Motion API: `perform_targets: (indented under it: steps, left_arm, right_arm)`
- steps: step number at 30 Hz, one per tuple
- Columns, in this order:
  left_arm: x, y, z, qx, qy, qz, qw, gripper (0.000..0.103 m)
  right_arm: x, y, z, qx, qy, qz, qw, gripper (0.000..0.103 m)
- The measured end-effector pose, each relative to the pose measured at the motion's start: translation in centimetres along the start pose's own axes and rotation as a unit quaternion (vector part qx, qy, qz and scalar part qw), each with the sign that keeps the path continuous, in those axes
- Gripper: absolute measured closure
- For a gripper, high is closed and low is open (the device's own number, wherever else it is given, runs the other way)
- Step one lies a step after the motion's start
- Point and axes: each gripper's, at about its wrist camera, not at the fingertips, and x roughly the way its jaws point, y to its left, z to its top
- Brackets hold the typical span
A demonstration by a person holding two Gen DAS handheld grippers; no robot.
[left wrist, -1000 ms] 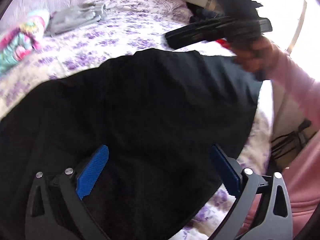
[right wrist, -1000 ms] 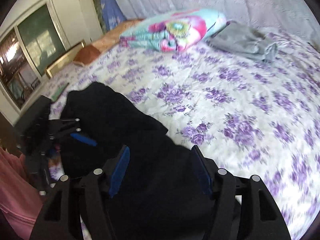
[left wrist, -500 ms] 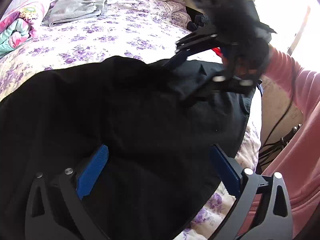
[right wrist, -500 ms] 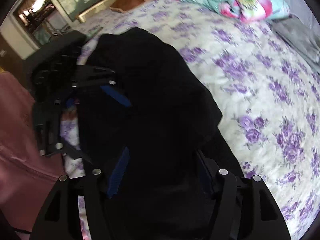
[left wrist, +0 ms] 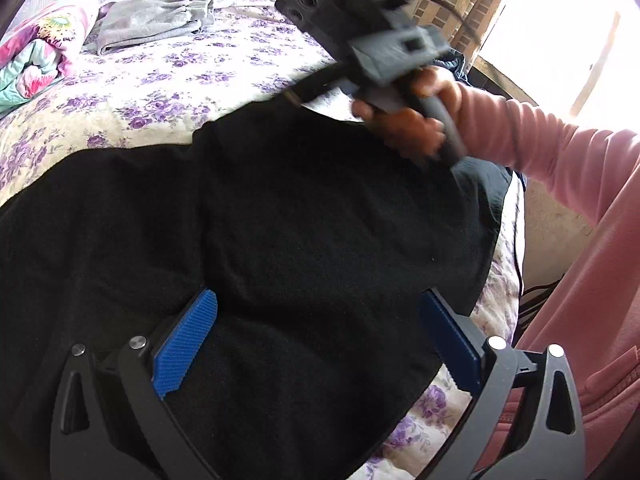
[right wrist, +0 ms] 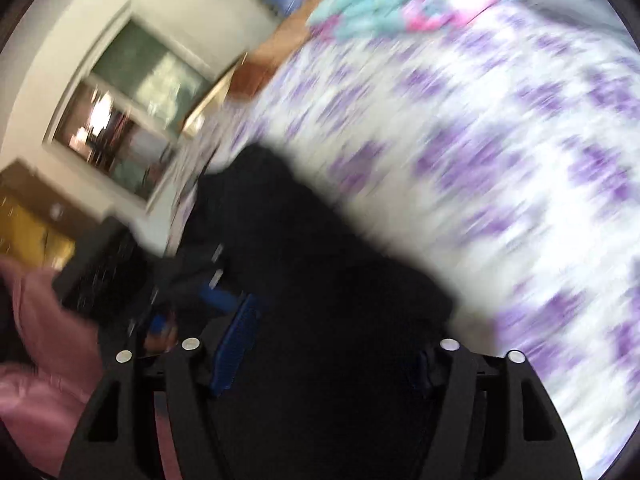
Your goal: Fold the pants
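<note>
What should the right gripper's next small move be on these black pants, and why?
Probably lower the right gripper onto the black fabric pants and flatten the fold. Its jaws, just closing slightly, stand apart over the cloth, and its view is blurred. The left gripper straddles the near edge, open.

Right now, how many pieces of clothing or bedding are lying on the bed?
3: black pants spread at the near edge, a grey garment near the far side, and a colourful folded quilt left of it. More may lie out of view.
</note>
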Motion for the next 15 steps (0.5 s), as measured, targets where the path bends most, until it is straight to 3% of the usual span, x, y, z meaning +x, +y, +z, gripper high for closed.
perform_targets:
  steps: [1, 4, 8, 12, 15]
  left_arm:
    - [0.0, -0.1, 0.0, 0.000, 0.000, 0.000, 1.0000, 0.005]
    - [0.0, -0.1, 0.0, 0.001, 0.001, 0.001, 1.0000, 0.005]
    - [0.1, -0.2, 0.0, 0.004, 0.002, 0.006, 1.0000, 0.005]
    - [0.1, -0.3, 0.0, 0.007, 0.001, 0.010, 0.9999, 0.005]
    - [-0.4, -0.2, 0.0, 0.002, -0.010, 0.005, 0.9999, 0.005]
  right_arm:
    - [-0.5, -0.8, 0.2, 0.014, -0.016, -0.003, 1.000, 0.044]
    - [-2.9, -3.3, 0.3, 0.049, -0.062, -0.075, 0.994, 0.039]
    - [-6.5, -3.2, -1.0, 0.084, -0.098, -0.088, 0.988, 0.039]
    - [-7.1, 2.0, -2.7, 0.021, -0.121, -0.050, 0.991, 0.040]
    - [-4.4, 5.2, -3.6, -0.012, -0.096, -0.022, 0.995, 0.040]
